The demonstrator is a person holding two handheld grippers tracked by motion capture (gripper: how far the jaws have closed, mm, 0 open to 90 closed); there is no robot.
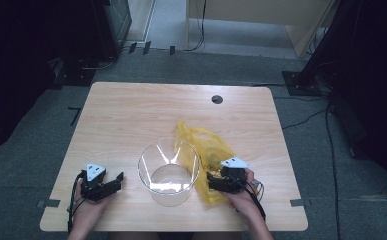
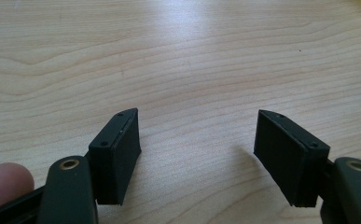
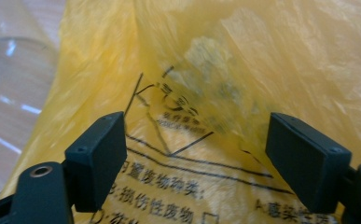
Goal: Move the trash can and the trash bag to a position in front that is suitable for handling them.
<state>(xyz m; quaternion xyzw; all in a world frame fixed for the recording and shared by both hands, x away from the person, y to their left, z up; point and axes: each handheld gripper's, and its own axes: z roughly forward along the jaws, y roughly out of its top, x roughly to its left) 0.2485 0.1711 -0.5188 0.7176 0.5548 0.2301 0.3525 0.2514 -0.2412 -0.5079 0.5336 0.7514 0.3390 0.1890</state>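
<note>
A clear plastic bowl-shaped container (image 1: 169, 172) stands on the wooden table (image 1: 131, 115) near its front edge. A crumpled yellow plastic bag (image 1: 206, 145) with black printed text (image 3: 187, 182) lies just right of the container and touches it. My right gripper (image 1: 216, 184) rests on the bag's near end, jaws wide apart over the printed plastic (image 3: 197, 149), nothing clamped. My left gripper (image 1: 110, 186) sits low at the front left of the table, open above bare wood (image 2: 197, 140). A fingertip (image 2: 5, 182) shows beside its left jaw.
A round cable hole (image 1: 217, 99) sits in the table's far right part. Beyond the table lie grey carpet, cables and dark stands (image 1: 301, 75). The container's clear wall (image 3: 10, 84) shows at the left in the right gripper view.
</note>
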